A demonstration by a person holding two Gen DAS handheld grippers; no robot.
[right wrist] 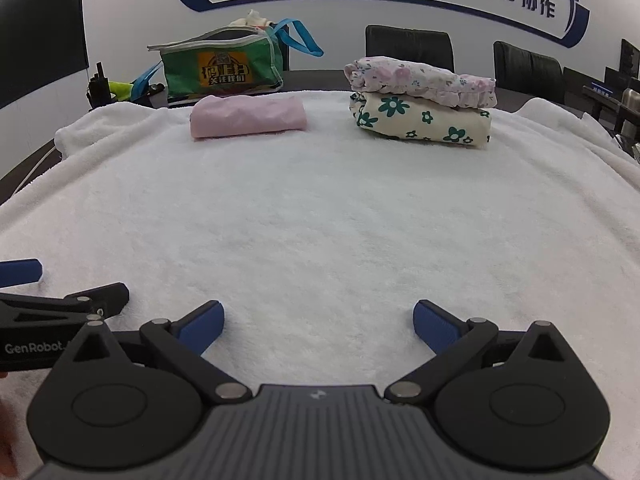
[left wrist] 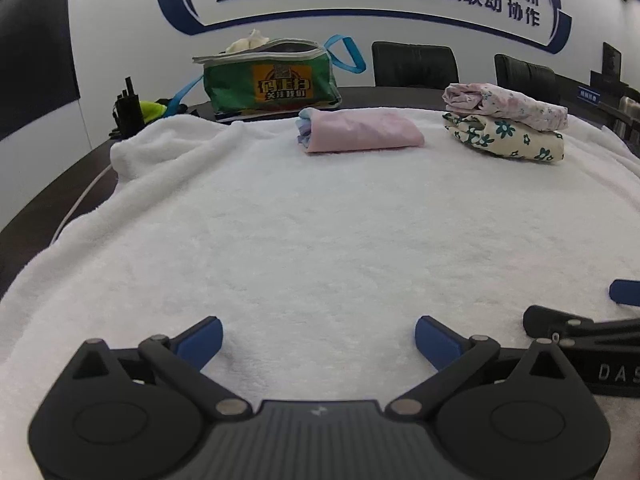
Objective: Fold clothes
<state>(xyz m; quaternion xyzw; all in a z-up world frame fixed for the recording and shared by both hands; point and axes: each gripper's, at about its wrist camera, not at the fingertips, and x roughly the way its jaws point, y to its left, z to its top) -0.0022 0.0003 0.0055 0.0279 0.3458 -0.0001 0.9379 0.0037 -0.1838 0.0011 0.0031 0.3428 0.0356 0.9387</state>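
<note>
A folded pink garment (left wrist: 362, 130) (right wrist: 248, 115) lies at the far middle of the white towel (left wrist: 320, 220) (right wrist: 320, 208). To its right is a stack of two folded garments: a pink-flowered one (left wrist: 506, 105) (right wrist: 420, 78) on top of a cream one with green flowers (left wrist: 508, 138) (right wrist: 424, 118). My left gripper (left wrist: 319, 338) is open and empty, low over the near part of the towel. My right gripper (right wrist: 319, 322) is open and empty beside it. Each gripper shows at the edge of the other's view.
A green zipped bag (left wrist: 272, 80) (right wrist: 222, 66) with blue straps stands behind the pink garment, cloth poking out of it. Black devices (left wrist: 128, 110) sit at the far left on the dark table (left wrist: 36, 216). Black chairs (left wrist: 414, 64) stand behind, against the white wall.
</note>
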